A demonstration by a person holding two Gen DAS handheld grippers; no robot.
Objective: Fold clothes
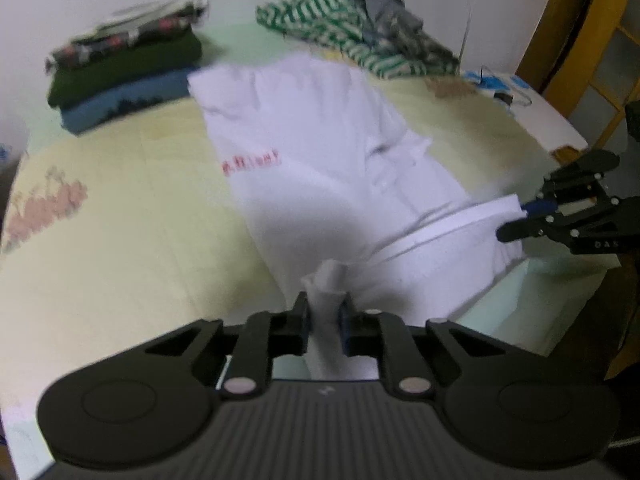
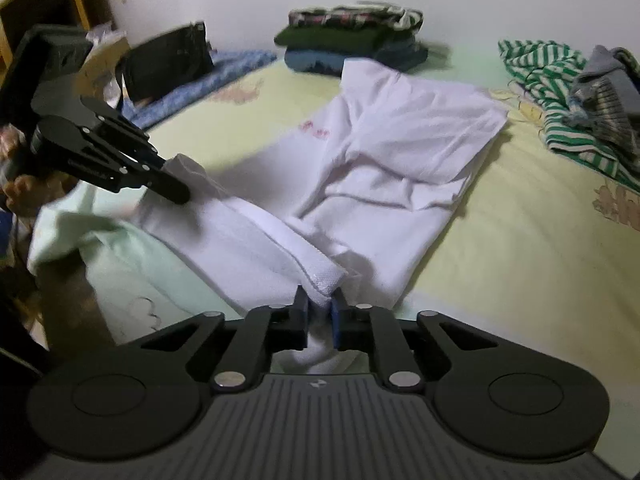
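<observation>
Right up against the lens, both grippers are pinching the near edge of the white polo shirt [image 2: 384, 168]. Left gripper [image 1: 325, 314] has its jaws clamped on a bunched corner of fabric, and the right gripper [image 2: 320, 306] is squeezed on the collar end, where the ribbed band folds over. The shirt lies across the middle of the yellow bedsheet [image 1: 132, 240], already doubled lengthwise, with its near end hanging toward the bed's edge.

What worries me: the left grab looks like a thin twist of cloth, so it could slip out once the near end gets lifted and carried toward the far hem. If one hand goes faster, the fold lands crooked and the tucked sleeves could fall open. The collar band is thick, so that side probably holds better.

Also worth watching is the folded stack [image 1: 124, 76] at the far left, which touches the shirt's far corner, and the green striped garment [image 1: 340, 28] near the far right corner. Overshoot and the shirt drags into either one.
</observation>
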